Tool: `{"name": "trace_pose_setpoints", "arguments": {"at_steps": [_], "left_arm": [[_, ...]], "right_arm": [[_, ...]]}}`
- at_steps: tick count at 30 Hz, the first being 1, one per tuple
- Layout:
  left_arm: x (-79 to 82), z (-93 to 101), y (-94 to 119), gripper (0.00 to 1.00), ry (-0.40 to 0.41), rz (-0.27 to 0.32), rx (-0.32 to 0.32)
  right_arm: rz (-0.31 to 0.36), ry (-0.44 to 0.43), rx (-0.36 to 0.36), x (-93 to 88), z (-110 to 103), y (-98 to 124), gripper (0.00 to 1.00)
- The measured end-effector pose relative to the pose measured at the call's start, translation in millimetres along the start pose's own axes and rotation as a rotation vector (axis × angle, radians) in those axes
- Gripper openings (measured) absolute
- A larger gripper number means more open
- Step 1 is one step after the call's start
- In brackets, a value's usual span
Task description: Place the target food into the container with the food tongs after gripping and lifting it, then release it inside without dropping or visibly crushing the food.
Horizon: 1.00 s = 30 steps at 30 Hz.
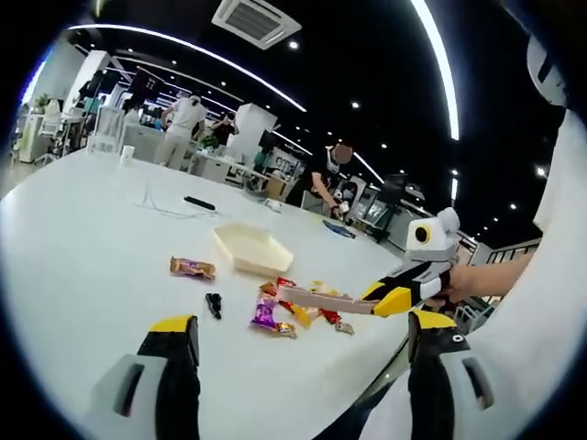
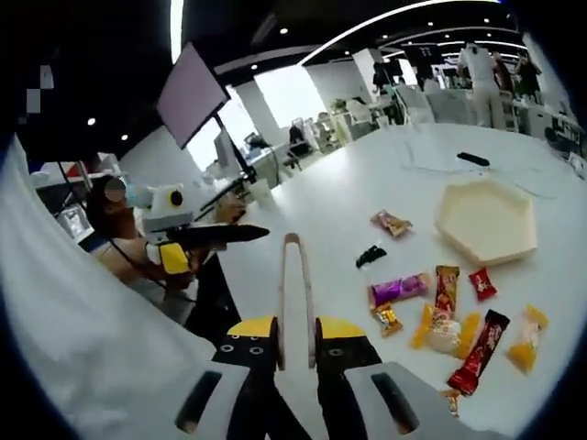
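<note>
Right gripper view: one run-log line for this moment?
right gripper shut on tongs | left gripper open | snacks on table | hexagonal tray empty

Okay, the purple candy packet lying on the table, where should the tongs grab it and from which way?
Probably across the middle of the purple packet, on its two long edges. It lies flat, long and narrow, so the short width suits the tongs. Come down from above on the side facing the black clip, where the table is bare; an orange packet crowds the other end.

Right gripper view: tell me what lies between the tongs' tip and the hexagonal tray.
A small black clip and a wrapped snack, on bare table.
</note>
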<state>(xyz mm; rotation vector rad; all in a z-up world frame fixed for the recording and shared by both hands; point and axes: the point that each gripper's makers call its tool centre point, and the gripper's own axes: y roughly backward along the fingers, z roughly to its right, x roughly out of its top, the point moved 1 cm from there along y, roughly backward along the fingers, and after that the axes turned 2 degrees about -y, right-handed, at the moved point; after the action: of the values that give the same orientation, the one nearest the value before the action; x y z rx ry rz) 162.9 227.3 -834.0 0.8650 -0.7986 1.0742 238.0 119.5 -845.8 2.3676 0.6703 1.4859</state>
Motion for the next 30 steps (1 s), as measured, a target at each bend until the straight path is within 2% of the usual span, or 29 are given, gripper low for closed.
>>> {"name": "trace_pose_setpoints", "arguments": {"at_steps": [4,11,22,30], "left_arm": [[9.4,1.9,-0.9,0.99,0.054,0.047,-0.016],[4.6,12.6,-9.4,0.99,0.058,0.004,-0.067],[15.3,19.6,-14.7,0.99,0.083,0.032,-0.118],[15.6,21.3,-16.8,0.94,0.077,0.018,-0.141]], "right_arm": [[0.002,0.002,0.021,6.8,-5.6,0.6,0.12],[0.013,-0.024,0.045,11.7,-10.9,0.3,0.12],[0.047,-0.039,0.114,33.2,-28.4,8.5,0.12],[0.039,-0.034,0.16,36.7,-40.0,3.2,0.12]]}}
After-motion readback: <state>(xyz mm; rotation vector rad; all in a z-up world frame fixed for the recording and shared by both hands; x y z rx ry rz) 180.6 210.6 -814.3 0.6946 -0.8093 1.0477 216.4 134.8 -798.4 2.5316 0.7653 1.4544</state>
